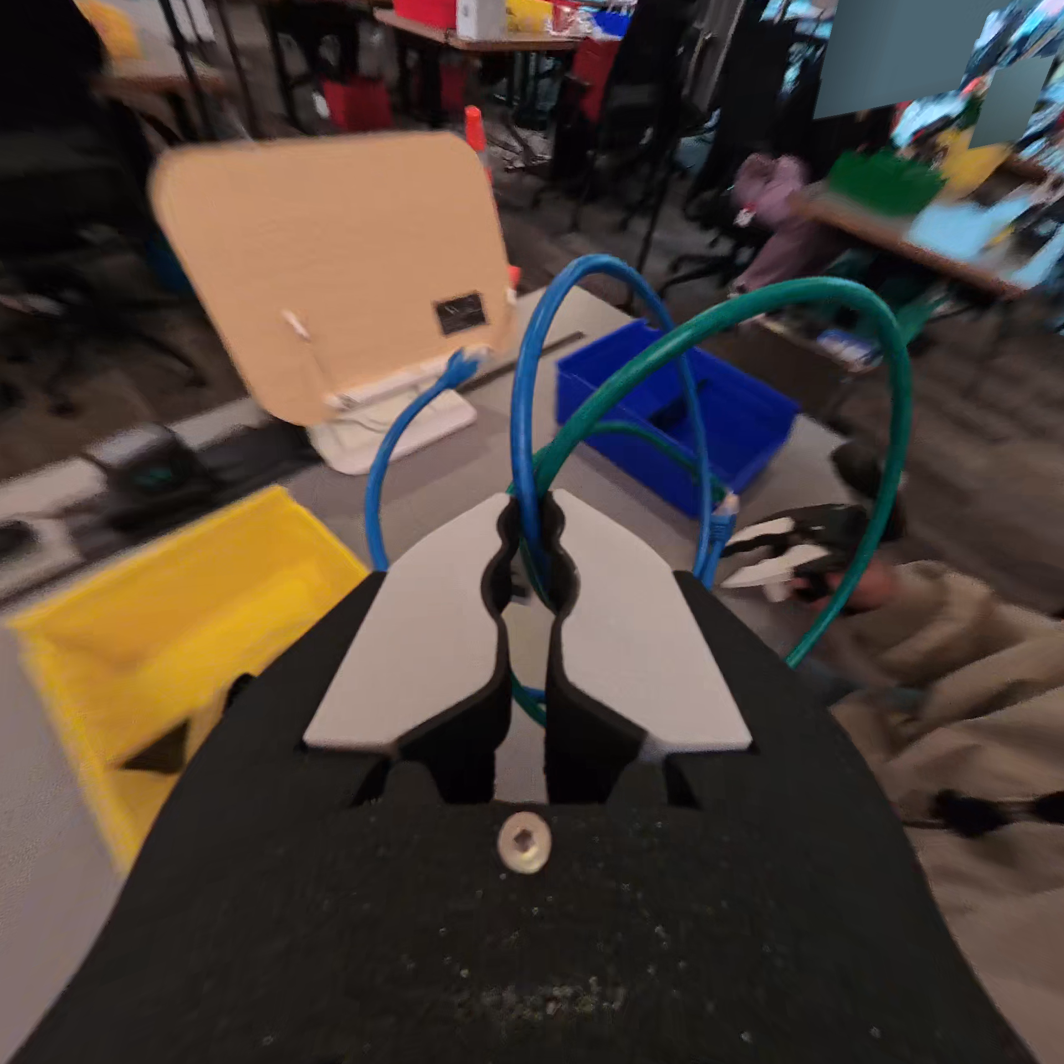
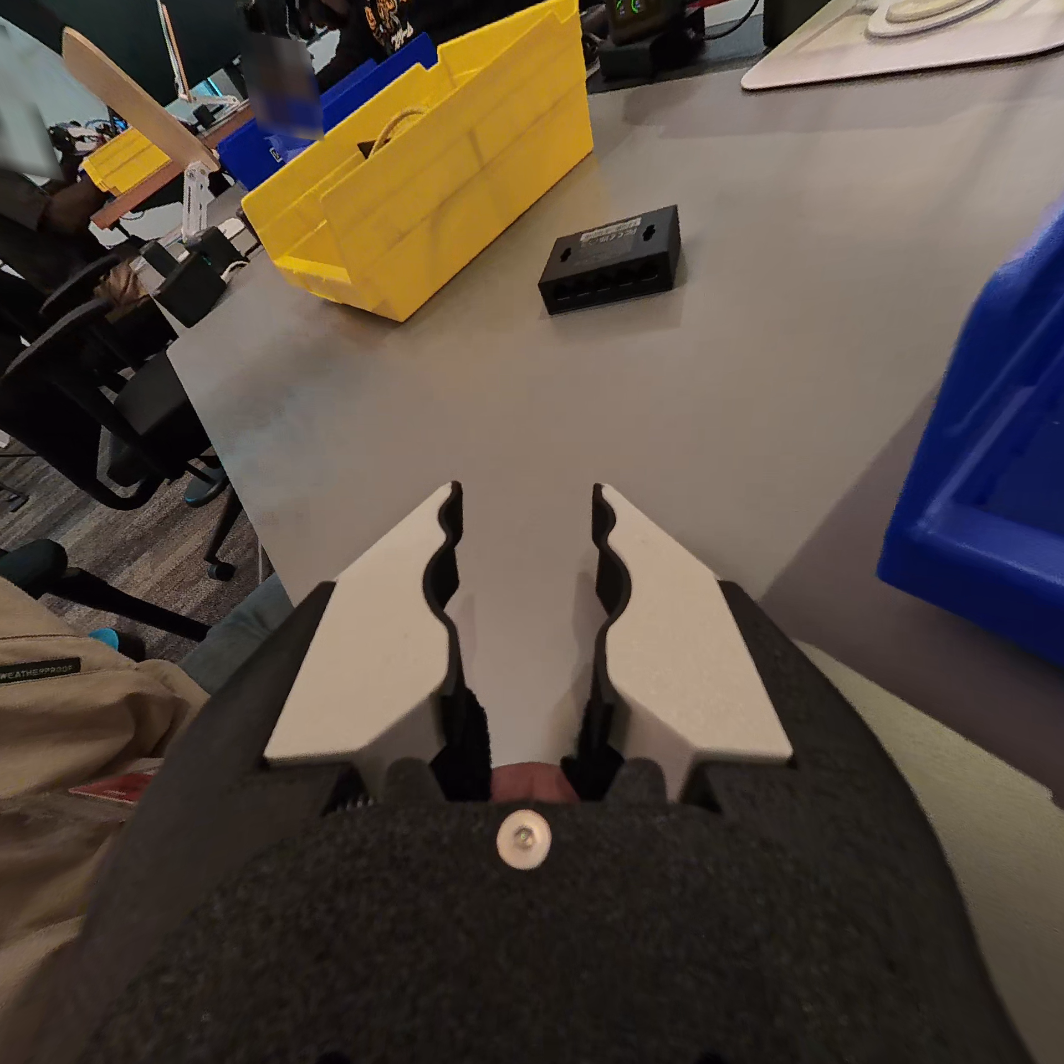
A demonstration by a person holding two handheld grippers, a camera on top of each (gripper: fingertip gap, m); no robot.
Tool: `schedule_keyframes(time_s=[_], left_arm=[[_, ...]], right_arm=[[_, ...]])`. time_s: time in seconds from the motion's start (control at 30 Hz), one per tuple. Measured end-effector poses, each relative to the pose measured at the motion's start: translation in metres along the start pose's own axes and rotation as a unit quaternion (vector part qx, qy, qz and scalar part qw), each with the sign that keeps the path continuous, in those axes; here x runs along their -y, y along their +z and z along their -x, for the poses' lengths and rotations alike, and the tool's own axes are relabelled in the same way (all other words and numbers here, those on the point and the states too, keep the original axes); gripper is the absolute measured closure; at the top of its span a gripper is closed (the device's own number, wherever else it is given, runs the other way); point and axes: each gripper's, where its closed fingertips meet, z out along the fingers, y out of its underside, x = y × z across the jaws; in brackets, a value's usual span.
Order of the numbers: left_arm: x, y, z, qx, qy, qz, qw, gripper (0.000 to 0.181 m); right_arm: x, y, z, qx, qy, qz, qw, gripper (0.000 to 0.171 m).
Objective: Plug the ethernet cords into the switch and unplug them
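- Pinching both cords at once, the left gripper has its jaws pressed together on a blue ethernet cord and a green ethernet cord, both held up in the air above the grey table.
- Left wrist view: the blue cord loops up and over, with one plug sticking up on the left and the other plug dangling on the right, just beside the fingers. The green cord makes a bigger arc off to the right and drops down out of sight.
- Same view also catches the right gripper farther off, low on the right, kinda blurry, plus a tan sleeve behind it.
- Only the right wrist view shows the switch: a small black box lying on the table well ahead of the right gripper, nothing plugged into the row of ports facing the camera.
- That right claw is spread wide with just bare table between the fingers.
- Yellow bin sits just left of the switch in the right view; the left view has it at lower left.
- Blue bin sits behind the cords in the left view and at the right edge in the other.
- Left view alone shows a tan board on a white stand at the far side of the table.
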Motion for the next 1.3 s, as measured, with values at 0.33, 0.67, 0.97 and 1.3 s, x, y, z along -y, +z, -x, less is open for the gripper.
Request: schedule_keyframes(time_s=[0.33,0.67,0.97,1.3], left_arm=[[-0.241,0.144,-0.050,0.058,-0.249,0.148,0.955,0.174],[-0.269,0.180,-0.107,0.032,-0.299,0.149,0.942,0.139],[-0.208,0.172,-0.041,0.046,0.009,0.186,0.981,0.119],[-0.230,0.252,0.030,0.043,0.137,0.446,0.883,0.108]], right_arm=[[0.012,-0.016,-0.021,-0.038,0.020,-0.036,0.998,0.128],[0.012,-0.018,-0.024,-0.043,0.027,-0.037,0.998,0.128],[0.010,-0.015,-0.022,-0.034,0.033,-0.030,0.998,0.128],[0.008,-0.008,-0.014,-0.023,0.020,-0.019,0.999,0.129]])
